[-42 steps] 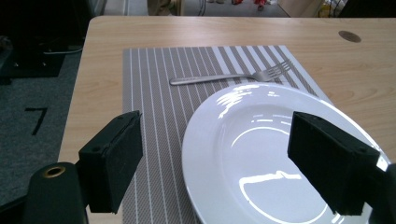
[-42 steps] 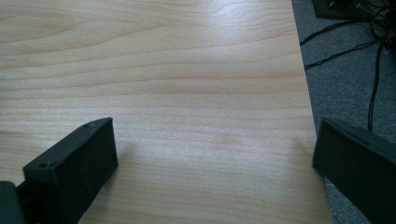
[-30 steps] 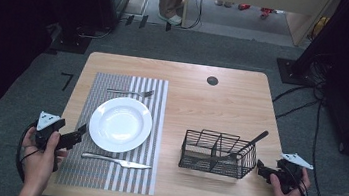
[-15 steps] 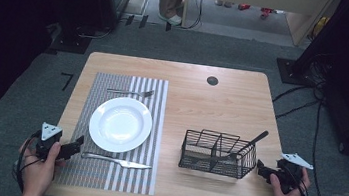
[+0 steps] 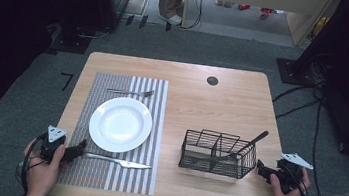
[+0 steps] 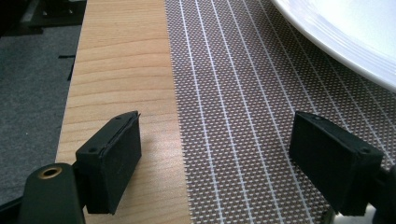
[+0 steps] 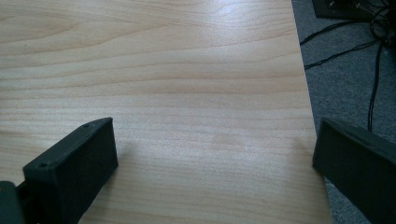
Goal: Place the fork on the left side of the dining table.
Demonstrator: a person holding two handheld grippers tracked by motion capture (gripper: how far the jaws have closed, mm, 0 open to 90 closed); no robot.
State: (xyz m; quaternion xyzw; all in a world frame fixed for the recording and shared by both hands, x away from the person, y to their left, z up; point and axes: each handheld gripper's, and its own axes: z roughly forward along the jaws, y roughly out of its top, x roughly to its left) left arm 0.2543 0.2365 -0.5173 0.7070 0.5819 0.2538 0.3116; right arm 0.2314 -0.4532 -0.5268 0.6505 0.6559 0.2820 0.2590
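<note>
- Reaching for the knife (image 5: 117, 161) looks like the step in hand: the left gripper (image 5: 74, 150) sits at the near left corner of the table (image 5: 231, 110), its jaws spread wide and holding nothing, just at the handle end of the knife
- In the left gripper view the black jaws straddle the left edge of the placemat (image 6: 243, 116), one over bare wood, the other over the weave; the knife handle itself I cannot make out between them
- The knife lies flat on the placemat's near strip, just in front of the plate (image 5: 120, 123), blade pointing to the right
- The right gripper (image 5: 263, 170) rests at the near right corner, just beside the wire basket (image 5: 217, 153), jaws apart and empty over bare wood
- Next move, as I judge it: bring the left jaws low around the thin handle and close squarely, since flat, slick metal on a mat is easy to skid away
- Materials: pale grained wooden top; woven brown mat with white stripes; glossy white round plate with a shallow rim; black wire basket with dividers, a dark-handled utensil (image 5: 247, 145) leaning out; a steel fork (image 5: 130, 92) beyond the plate
</note>
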